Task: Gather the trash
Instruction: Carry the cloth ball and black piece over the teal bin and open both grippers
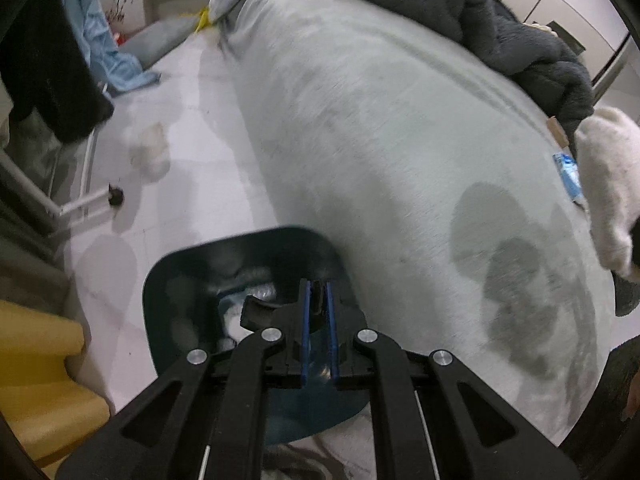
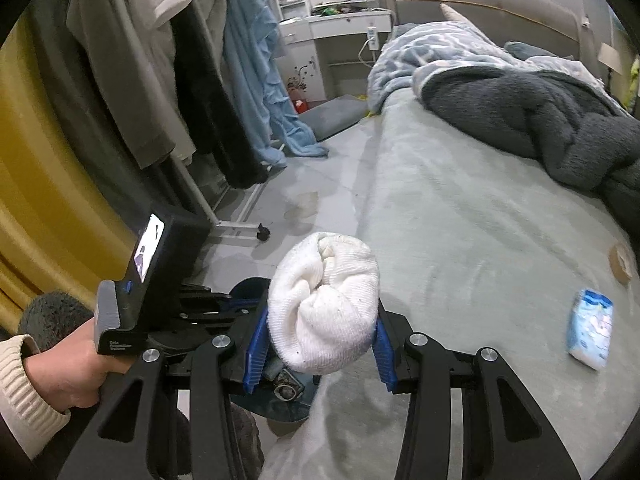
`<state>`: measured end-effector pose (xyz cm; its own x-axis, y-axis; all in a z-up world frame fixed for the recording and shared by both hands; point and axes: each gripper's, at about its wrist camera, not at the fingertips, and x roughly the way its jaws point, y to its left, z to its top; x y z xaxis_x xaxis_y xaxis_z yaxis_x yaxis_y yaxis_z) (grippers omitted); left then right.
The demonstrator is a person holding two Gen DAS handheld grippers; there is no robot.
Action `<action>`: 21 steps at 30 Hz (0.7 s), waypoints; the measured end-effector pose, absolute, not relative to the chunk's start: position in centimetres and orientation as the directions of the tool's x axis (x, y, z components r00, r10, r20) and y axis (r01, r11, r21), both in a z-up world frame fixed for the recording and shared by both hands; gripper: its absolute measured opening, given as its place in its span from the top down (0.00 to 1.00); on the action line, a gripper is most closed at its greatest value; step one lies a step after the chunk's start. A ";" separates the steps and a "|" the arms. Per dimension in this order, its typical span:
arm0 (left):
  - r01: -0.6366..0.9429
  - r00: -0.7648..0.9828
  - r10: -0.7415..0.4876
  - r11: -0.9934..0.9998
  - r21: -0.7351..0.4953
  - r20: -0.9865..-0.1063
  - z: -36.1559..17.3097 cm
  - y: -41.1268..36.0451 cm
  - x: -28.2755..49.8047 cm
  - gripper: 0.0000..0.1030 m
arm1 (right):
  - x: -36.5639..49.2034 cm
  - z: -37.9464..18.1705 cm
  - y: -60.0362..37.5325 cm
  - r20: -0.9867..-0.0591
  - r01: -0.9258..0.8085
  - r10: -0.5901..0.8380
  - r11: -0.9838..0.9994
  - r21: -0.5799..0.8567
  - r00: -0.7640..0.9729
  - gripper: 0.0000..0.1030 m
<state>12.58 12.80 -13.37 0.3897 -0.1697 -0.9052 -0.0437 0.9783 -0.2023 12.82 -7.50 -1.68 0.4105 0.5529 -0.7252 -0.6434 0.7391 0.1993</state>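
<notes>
My left gripper (image 1: 318, 292) is shut on the rim of a dark blue trash bin (image 1: 188, 280) and holds it beside the bed; white and blue trash lies inside. My right gripper (image 2: 320, 336) is shut on a white rolled sock (image 2: 324, 304), held above the bed edge near the bin (image 2: 248, 284). The sock also shows at the right edge of the left wrist view (image 1: 612, 184). A blue-white tissue pack (image 2: 591, 327) lies on the bed, also seen in the left wrist view (image 1: 568, 176). A brown tape roll (image 2: 622, 262) lies beyond it.
The grey-green bed (image 2: 480, 208) carries a dark grey blanket (image 2: 540, 120) and a blue patterned quilt (image 2: 432, 52). A clothes rack with hanging garments (image 2: 160, 80) stands left, its wheeled foot (image 2: 262, 234) on the floor. A crumpled paper (image 1: 150, 152) lies on the floor.
</notes>
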 end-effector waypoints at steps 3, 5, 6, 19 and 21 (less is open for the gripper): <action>-0.071 0.360 -0.180 0.973 -0.220 -0.915 -14.1 13.8 12.3 0.92 | 13.0 -2.2 -6.5 -0.733 -0.656 0.557 0.727 0.203 0.391 0.56; -0.096 0.343 -0.187 0.968 -0.232 -0.921 -14.7 14.8 12.1 0.92 | 13.2 -2.6 -5.8 -0.738 -0.662 0.560 0.720 0.209 0.376 0.56; -0.108 0.335 -0.191 0.965 -0.238 -0.923 -14.9 15.3 12.0 0.92 | 13.2 -3.0 -5.4 -0.741 -0.665 0.562 0.716 0.213 0.367 0.56; -0.195 0.260 -0.216 0.943 -0.270 -0.941 -16.9 19.5 10.5 0.60 | 13.8 -8.5 1.0 -0.816 -0.720 0.522 0.663 0.206 0.247 0.56; -0.199 0.271 -0.198 0.946 -0.256 -0.942 -16.6 20.1 10.3 0.49 | 13.9 -9.4 1.5 -0.828 -0.721 0.510 0.662 0.203 0.235 0.56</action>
